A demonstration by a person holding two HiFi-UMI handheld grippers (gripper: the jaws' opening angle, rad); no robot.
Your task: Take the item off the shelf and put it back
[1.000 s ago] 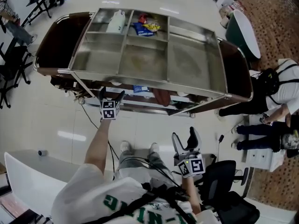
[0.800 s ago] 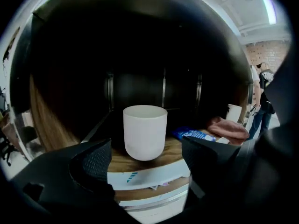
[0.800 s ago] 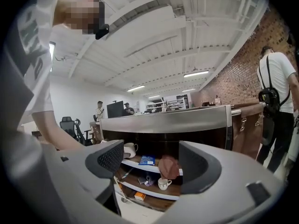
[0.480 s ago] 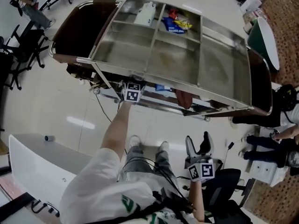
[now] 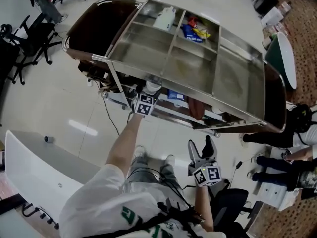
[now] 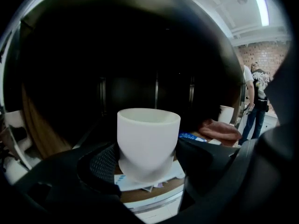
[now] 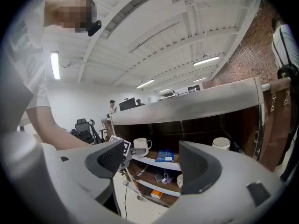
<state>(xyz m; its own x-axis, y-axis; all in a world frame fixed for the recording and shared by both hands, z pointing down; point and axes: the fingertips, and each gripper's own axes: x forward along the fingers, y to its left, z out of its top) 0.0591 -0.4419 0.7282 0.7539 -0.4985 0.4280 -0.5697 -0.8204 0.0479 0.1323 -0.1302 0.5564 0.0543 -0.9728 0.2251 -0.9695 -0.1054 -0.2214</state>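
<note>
1. Mug (image 6: 148, 141) first: it sits between the jaws of your left gripper (image 6: 149, 161). They have just been closing and now pinch its lower, rounded part, right over the papers (image 6: 140, 183) on the shelf (image 6: 154, 197).
2. Slipping is the likeliest trouble. The pads hold where the wall curves inward, so a quick pull could tip the mug or squeeze it out ahead of the fingertips.
3. Slide instead of lifting and the papers may drag out with it.
4. Lift too high and the rim could knock the cart's top (image 5: 163, 58) above the jaws. Swing to their right and you close in on the brown cloth (image 6: 219, 130) and the second cup (image 6: 226, 113).
5. The mug stands upright, mouth up, with its long axis vertical and crossways to the jaws. Its handle (image 7: 148, 146) seems to point away, beyond the fingertips.
6. Your right gripper (image 7: 152, 164) hangs spread and empty, well back from the shelf.
</note>
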